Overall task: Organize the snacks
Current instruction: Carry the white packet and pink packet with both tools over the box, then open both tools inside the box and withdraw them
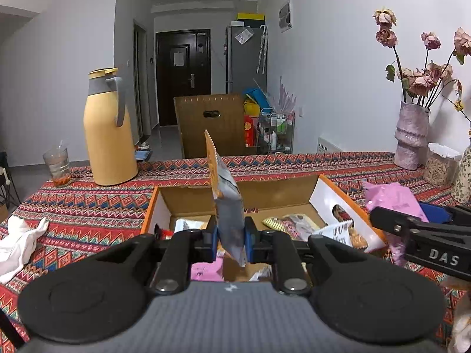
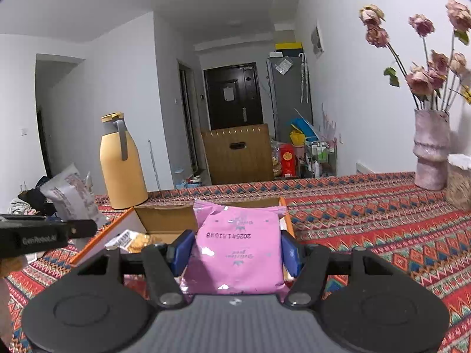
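Left gripper (image 1: 231, 236): blue-padded fingers pinched on the lower part of a grey foil snack packet with an orange serrated top edge (image 1: 226, 203); the packet stands nearly upright, tilted slightly left at the top, held above the box.

Right gripper (image 2: 237, 251): blue-padded fingers clamped on both sides of a flat pink foil snack packet with an inverted printed date (image 2: 238, 250); the packet is held over the box's near right corner.

Open cardboard box with orange-and-white outer flaps (image 1: 265, 194): sits on the table, toward its near edge, flaps folded outward; in the right wrist view its back wall (image 2: 164, 217) rises just behind the pink packet.

Box contents: a yellow-patterned wrapped snack (image 1: 275, 222) and a packet printed with biscuits (image 1: 350, 234) lie inside toward the right wall; other wrappers near the left wall are too obscured to identify.

Table covered by a red geometric-patterned cloth (image 1: 88, 209): carries all listed items.

Yellow thermos jug with grey handle (image 1: 107, 129): upright near the far left corner of the table.

Clear plastic cup with reddish residue (image 1: 57, 166): just left of the jug, near the left edge.

Crumpled white cloth (image 1: 17, 244): at the left edge, well apart from the box.

Pinkish ceramic vase holding dried roses (image 1: 412, 135): at the far right of the table.
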{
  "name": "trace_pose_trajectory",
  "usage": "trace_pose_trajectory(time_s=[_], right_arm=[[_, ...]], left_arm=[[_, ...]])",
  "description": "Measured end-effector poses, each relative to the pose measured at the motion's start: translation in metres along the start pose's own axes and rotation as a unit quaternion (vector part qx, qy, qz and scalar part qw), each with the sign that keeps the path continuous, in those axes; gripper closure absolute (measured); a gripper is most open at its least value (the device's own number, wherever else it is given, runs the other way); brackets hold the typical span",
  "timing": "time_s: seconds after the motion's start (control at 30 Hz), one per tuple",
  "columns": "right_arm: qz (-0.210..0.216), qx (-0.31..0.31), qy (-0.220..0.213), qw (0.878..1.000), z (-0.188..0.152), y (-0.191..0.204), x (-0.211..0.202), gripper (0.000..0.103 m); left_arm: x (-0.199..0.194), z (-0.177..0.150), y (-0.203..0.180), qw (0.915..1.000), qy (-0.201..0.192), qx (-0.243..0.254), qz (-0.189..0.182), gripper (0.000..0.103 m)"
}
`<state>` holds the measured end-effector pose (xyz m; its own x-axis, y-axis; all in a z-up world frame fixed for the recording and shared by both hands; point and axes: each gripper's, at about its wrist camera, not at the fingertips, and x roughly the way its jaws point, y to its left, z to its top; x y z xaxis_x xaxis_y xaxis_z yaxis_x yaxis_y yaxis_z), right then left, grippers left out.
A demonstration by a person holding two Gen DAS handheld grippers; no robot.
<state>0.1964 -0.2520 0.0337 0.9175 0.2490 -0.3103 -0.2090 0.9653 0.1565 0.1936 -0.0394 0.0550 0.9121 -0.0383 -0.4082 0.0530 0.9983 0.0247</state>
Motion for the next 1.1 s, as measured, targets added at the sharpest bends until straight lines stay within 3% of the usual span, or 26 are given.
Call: trace_pose_trajectory(time_s=[0.4,0.77,0.8,0.83,0.87,0.93,1.0,1.1], right_arm=[[0.008,-0.009,0.004,1.000,0.019,0.012,0.066,0.042],[0.005,0.001,0.028,1.000,0.005,0.001,0.099,0.042],[0.005,0.000,0.030,1.000,0.005,0.002,0.100,0.042],[0.006,0.000,0.033,0.999,0.004,0.003,0.100,0.042],[0.006,0.002,0.034,0.999,0.003,0.002,0.100,0.042],[0.008,0.007,0.034,0.999,0.002,0.000,0.099,0.040],[0.004,0.013,0.031,0.999,0.002,-0.003,0.097,0.015],[-0.003,0.019,0.021,1.000,0.001,-0.005,0.092,0.000]], left_arm=[[0.053,0.006,0.008,0.9997,0.006,-0.025,0.001,0.086],[0.081,-0.010,0.024,0.9984,0.033,-0.045,-0.004,0.084],[0.081,-0.011,0.025,0.9983,0.034,-0.047,0.001,0.078],[0.081,-0.011,0.026,0.9982,0.034,-0.049,0.001,0.063],[0.080,-0.011,0.028,0.9981,0.031,-0.053,0.002,0.054],[0.076,-0.011,0.029,0.9980,0.022,-0.057,0.015,0.022],[0.072,-0.010,0.031,0.9976,0.010,-0.062,0.027,0.002],[0.069,-0.009,0.032,0.9974,0.003,-0.063,0.034,0.000]])
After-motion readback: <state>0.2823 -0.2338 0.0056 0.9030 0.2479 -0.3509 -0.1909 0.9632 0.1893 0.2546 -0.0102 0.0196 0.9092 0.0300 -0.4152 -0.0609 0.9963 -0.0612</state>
